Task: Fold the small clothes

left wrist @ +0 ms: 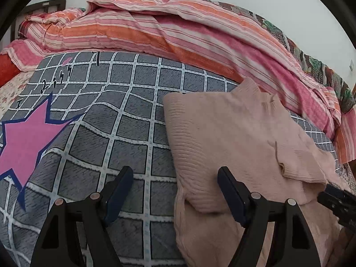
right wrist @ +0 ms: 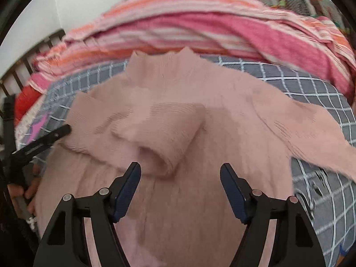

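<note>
Pink sweater (right wrist: pixel 178 115) on bed (left wrist: pixel 124 120), one sleeve folded in. Left gripper (left wrist: pixel 175 178) at its edge, right gripper (right wrist: pixel 180 173) over its middle; both open, empty.

Both grippers are tipped steeply downward with their jaws spread. The left gripper (left wrist: pixel 174 187) holds nothing; its dark blue fingers (left wrist: pixel 121 191) stand well apart with empty air between them. The right gripper (right wrist: pixel 180 184) is just as bare, its fingers (right wrist: pixel 130 188) parted and gripping nothing. From the right gripper's side, the left one shows as a black finger reaching in from the left, with the person's hand (right wrist: pixel 24 191) wrapped around the handle behind it. The right gripper's black tip shows at the left one's lower right.
</note>
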The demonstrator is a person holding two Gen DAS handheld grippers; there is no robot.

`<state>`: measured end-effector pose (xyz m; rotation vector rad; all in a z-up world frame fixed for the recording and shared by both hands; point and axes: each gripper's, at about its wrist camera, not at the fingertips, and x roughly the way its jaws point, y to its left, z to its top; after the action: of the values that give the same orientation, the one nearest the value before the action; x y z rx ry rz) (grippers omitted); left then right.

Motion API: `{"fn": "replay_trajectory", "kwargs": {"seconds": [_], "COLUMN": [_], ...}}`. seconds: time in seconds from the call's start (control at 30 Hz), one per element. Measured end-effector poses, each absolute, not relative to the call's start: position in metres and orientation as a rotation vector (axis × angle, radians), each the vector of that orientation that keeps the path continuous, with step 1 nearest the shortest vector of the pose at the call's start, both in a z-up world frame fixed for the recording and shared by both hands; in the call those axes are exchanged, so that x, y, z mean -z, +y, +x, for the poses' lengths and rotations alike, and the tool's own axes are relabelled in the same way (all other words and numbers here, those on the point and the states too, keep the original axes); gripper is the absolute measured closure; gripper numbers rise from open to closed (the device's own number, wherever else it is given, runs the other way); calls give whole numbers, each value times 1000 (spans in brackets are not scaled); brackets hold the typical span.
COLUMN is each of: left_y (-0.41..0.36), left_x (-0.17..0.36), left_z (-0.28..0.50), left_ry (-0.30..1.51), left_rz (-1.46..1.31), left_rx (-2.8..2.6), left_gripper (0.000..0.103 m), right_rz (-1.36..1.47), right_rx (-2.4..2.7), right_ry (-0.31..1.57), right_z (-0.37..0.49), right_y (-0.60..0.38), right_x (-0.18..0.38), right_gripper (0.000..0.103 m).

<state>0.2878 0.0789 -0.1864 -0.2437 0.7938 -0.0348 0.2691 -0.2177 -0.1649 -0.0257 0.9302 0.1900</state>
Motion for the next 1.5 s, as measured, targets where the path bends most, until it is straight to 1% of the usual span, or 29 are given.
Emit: {"fn": "replay_trajectory", "kwargs": {"seconds": [0.03,0.07,0.17,0.27,0.37,0.53,0.7,0.73,0.8,0.83,0.87,0.97,1.1,1.17,1.27,1.33,1.37,1.43,1.5], "left_y": [79,79,85,85,86,88,87,87,87,86,86,87,90,90,89,88,88,85,84], "left_x": [189,188,190,190,191,191,191,191,191,191,191,190,188,188,188,189,189,188,188], "left_z": [289,287,285,286,286,286,286,286,286,285,285,285,281,281,281,281,281,282,283], "left_ry": [802,793,780,777,780,774,775,775,776,776,776,769,745,748,758,768,766,766,772], "left_rz": [-240,-248,-293,-304,-306,-322,-318,-317,-313,-312,-312,-311,-332,-327,-319,-309,-305,-291,-282], "left_rx": [34,40,65,72,74,81,77,77,74,74,74,76,99,96,86,78,75,68,61], "left_gripper": [26,24,24,23,23,23,23,23,23,23,23,23,22,22,22,22,22,22,22], "right_rz": [-38,-47,-46,5,16,-1,26,43,84,88,99,145,147,139,115,101,94,90,97], "right_rx": [-195,-207,-194,-183,-215,-257,-218,-210,-203,-195,-193,-221,-229,-185,-138,-126,-126,-122,-116], "right_ry": [945,954,966,942,942,955,892,885,860,845,832,792,707,732,818,821,823,828,839], "right_z": [276,283,295,298,300,303,299,298,298,298,298,296,288,292,304,302,302,300,296], "right_y": [-213,-211,-216,-240,-261,-287,-310,-314,-320,-322,-324,-329,-332,-331,-327,-326,-325,-324,-329], "right_x": [168,171,172,160,154,161,168,169,173,175,177,175,167,170,180,180,180,179,177], "right_gripper": [37,45,57,58,55,55,55,57,68,80,89,96,97,97,97,96,91,88,82]}}
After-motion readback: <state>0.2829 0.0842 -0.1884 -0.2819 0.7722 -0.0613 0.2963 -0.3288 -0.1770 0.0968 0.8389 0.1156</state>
